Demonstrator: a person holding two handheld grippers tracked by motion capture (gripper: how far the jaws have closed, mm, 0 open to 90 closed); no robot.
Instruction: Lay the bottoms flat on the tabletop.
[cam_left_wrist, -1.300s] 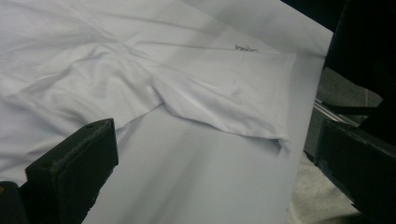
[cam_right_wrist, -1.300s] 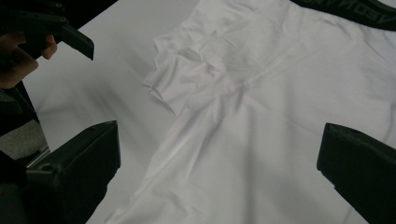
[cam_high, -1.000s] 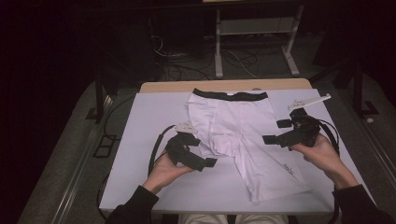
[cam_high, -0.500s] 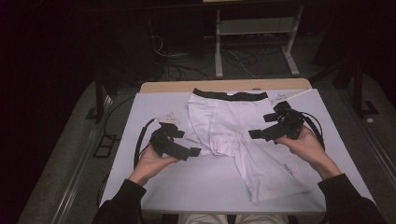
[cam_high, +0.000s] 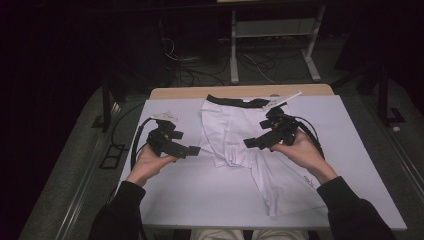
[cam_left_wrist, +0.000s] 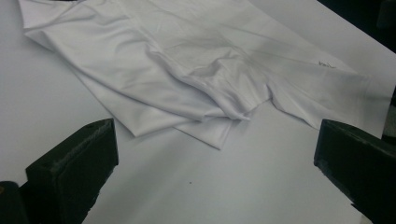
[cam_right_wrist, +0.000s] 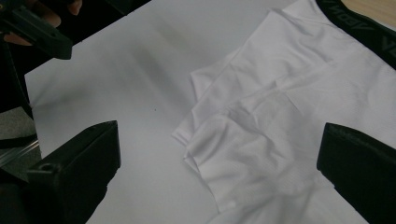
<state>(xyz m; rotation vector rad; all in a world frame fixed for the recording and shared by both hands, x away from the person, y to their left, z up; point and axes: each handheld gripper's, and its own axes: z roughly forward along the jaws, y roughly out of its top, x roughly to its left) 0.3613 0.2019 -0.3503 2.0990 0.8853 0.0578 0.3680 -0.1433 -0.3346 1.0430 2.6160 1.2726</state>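
White boxer briefs with a black waistband lie flat on the white sheet. The left leg is folded in over the middle, and the right leg reaches toward the near right. My left gripper hovers just left of the briefs, open, pointing at the folded hem. Over the garment's right half, my right gripper is open and points left. In the right gripper view the crumpled fold lies between the wide jaws, and the left gripper shows at the top left.
The wooden table edge shows behind the sheet. A white strip lies by the waistband's right end, and a white tag sits above the left gripper. A metal frame and cables stand on the dark floor beyond.
Both grippers moved leftward and slightly farther up the table. The right one came in over the briefs; the left one drew off to their left edge. The briefs look unmoved.
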